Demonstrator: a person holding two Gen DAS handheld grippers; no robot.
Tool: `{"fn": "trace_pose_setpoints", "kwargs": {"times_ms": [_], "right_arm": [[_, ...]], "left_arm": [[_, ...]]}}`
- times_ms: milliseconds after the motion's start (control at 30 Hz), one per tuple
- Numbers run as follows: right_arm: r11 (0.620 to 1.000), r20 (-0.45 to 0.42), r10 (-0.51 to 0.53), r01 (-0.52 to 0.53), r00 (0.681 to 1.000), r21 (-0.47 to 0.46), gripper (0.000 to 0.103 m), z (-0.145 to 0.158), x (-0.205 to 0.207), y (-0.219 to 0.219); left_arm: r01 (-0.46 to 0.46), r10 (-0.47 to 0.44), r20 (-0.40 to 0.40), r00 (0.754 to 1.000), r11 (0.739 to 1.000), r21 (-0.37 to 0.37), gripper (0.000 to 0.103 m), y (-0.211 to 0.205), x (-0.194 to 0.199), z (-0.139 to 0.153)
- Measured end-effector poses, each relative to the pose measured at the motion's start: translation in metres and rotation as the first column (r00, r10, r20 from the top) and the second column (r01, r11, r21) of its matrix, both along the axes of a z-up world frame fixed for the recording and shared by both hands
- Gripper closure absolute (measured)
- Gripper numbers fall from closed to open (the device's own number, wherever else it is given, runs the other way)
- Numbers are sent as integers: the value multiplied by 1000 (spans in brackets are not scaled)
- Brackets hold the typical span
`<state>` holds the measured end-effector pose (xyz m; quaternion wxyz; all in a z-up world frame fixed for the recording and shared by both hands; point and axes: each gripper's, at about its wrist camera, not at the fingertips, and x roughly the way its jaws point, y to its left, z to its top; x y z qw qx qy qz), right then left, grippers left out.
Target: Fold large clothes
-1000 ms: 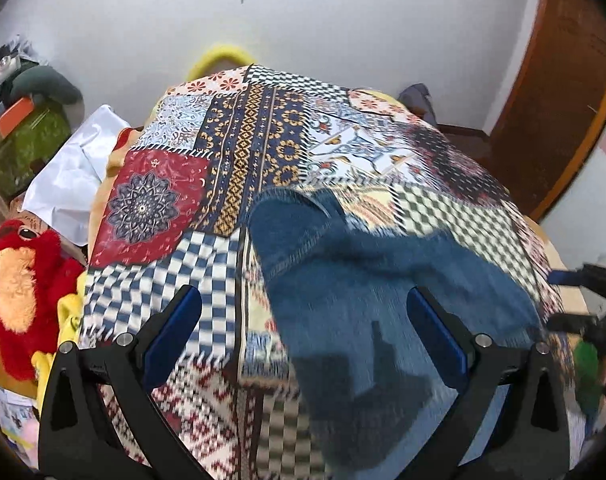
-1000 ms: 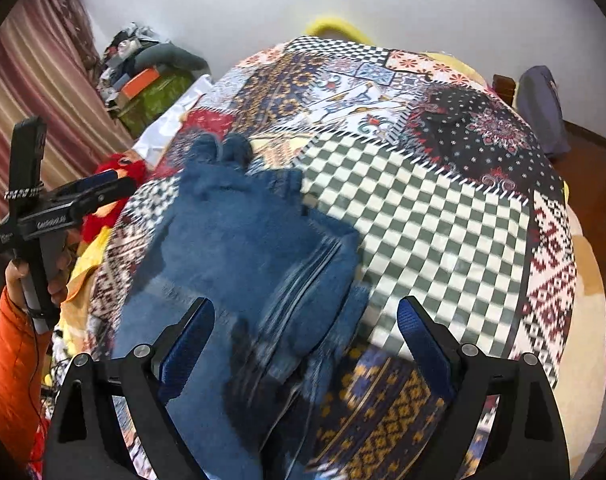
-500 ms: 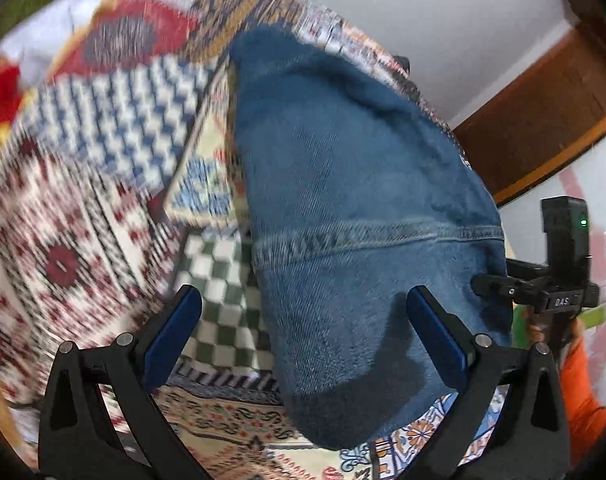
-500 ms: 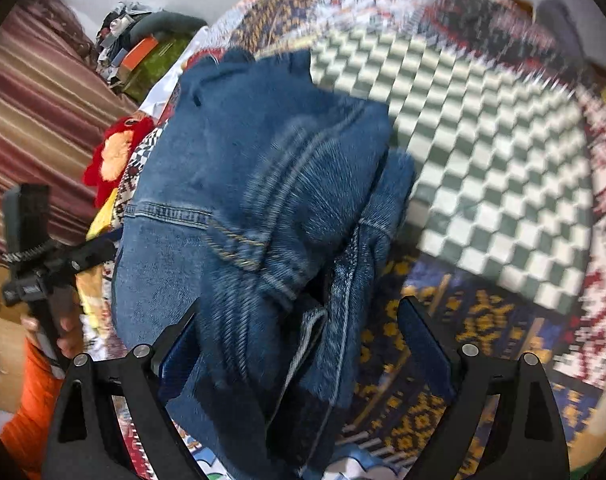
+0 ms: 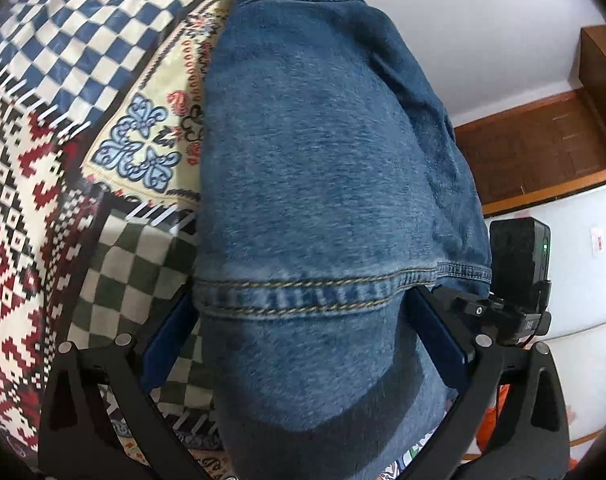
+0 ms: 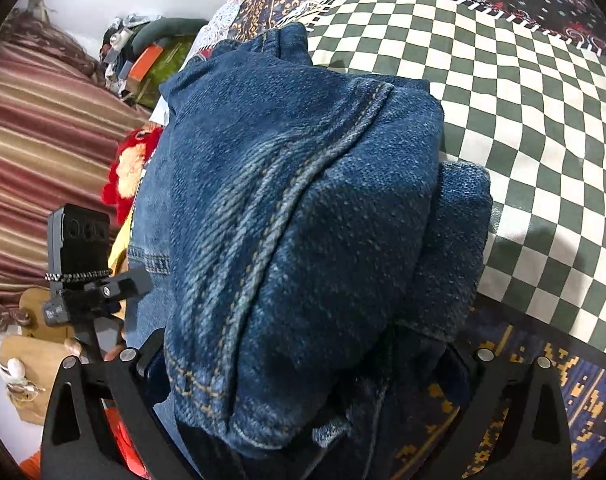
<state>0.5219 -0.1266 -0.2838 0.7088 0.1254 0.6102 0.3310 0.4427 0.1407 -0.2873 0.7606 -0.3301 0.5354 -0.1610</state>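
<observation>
**Kid:** What are the left tongs (image 5: 299, 332) doing?

**Helper:** Their two blue pads (image 5: 169, 340) are wide apart. The thick blue denim garment (image 5: 323, 168) bulges up between them and hides part of each pad. I can't tell if the cloth just brushes them, but they are not squeezing it.

**Kid:** And the right tongs (image 6: 303, 364)?

**Helper:** Their jaws are opening right now. The same denim fills the gap and covers the tips, and nothing looks pinched.

**Kid:** So where is the garment?

**Helper:** It lies in a fat bundle on the patchwork bedspread (image 6: 523, 120), stretching away from both tongs. A stitched seam runs right across between the left pads.

**Kid:** What step is this?

**Helper:** I think they are lining up for a grab on the near edge, before the next fold.

**Kid:** What comes next?

**Helper:** Both tongs need to close on the near edge together, then lift it evenly. The cloth is thick, so a shallow bite could slip.

**Kid:** How are the hands held?

**Helper:** Both tongs tip forward and down at the bed, side by side. Each camera sees the other tongs beside the denim.
</observation>
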Motion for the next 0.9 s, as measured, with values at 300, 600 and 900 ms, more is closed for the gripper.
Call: {"fn": "trace_pose_setpoints", "kwargs": {"times_ms": [300,600,900], "right_arm": [[997,-28,-9,11,1000,74,40,6,-6,-8],[996,90,28,-35,996,76,58,73,-32,7],[987,215,41,-73,976,145,58,154,-64,40]], "left_arm": [[18,-18,12,1000,999,40,17,-24,-6,16],[28,-42,137,990,995,101,33,-32,-38,83],[-28,-22,307,951,987,157,33,11,-89,175]]}}
